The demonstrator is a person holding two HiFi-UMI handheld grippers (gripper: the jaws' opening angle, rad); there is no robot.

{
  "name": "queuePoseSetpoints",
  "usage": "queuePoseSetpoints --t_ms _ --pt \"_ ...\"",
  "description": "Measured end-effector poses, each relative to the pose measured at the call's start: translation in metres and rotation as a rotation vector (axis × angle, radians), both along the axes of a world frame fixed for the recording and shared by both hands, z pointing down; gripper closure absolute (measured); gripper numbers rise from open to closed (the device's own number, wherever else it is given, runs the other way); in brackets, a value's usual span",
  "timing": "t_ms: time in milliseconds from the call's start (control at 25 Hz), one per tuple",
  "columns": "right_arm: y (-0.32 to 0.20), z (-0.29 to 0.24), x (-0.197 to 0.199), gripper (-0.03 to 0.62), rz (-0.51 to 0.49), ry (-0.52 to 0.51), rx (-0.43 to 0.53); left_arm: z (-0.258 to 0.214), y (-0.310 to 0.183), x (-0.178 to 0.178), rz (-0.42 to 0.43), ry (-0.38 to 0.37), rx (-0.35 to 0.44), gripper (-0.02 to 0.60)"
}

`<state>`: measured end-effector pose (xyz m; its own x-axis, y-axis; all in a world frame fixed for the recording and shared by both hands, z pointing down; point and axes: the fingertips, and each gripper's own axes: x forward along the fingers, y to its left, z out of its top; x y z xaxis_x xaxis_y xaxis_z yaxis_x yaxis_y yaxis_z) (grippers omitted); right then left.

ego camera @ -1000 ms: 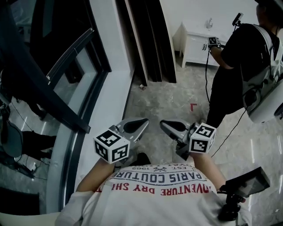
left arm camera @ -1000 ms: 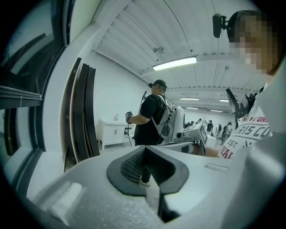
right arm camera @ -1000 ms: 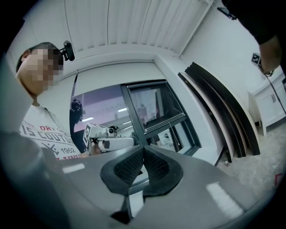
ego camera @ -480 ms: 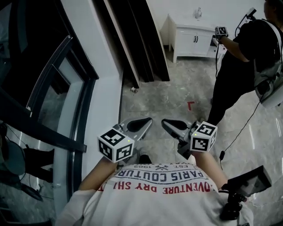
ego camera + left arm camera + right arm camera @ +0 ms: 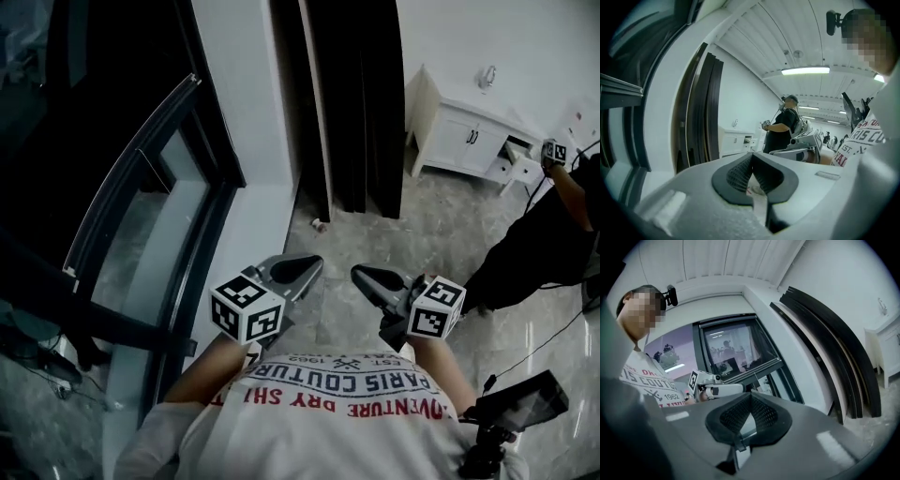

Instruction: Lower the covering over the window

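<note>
The window [image 5: 141, 216] has a dark frame and runs down the left of the head view; it also fills the middle of the right gripper view [image 5: 736, 348]. I cannot make out a blind or a cord on it. My left gripper [image 5: 314, 262] is shut and empty, held in front of my chest, well to the right of the glass. My right gripper [image 5: 356, 272] is beside it, also shut with nothing in it. Their tips point at each other's side of a small gap. Both pairs of ribbed pads [image 5: 740, 171] [image 5: 736, 413] meet at the tip.
Long dark panels [image 5: 352, 112] lean on the white wall straight ahead. A white cabinet [image 5: 464, 131] stands at the back right. Another person in black [image 5: 544, 262] stands on the right with a cable on the marble floor. A dark device [image 5: 516, 403] hangs at my right hip.
The whole view has swung: the dark panels and cabinet now sit further right and the other person has slid to the right edge. Both grippers stay shut in front of my chest.
</note>
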<state>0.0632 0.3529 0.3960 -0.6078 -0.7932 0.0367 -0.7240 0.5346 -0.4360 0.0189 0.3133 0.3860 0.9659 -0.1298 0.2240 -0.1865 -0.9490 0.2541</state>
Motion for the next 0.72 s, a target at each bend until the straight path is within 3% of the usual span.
queuePoseSetpoints --t_ms 360,720 --pt "-0.101 0.011 -0.011 0.589 -0.129 -0.007 -0.013 0.02 -0.093 -0.007 -0.112 -0.008 -0.032 0.58" --pt "-0.21 0.023 0.026 0.589 -0.261 -0.033 -0.015 0.033 -0.203 0.017 -0.286 0.006 -0.063 0.58"
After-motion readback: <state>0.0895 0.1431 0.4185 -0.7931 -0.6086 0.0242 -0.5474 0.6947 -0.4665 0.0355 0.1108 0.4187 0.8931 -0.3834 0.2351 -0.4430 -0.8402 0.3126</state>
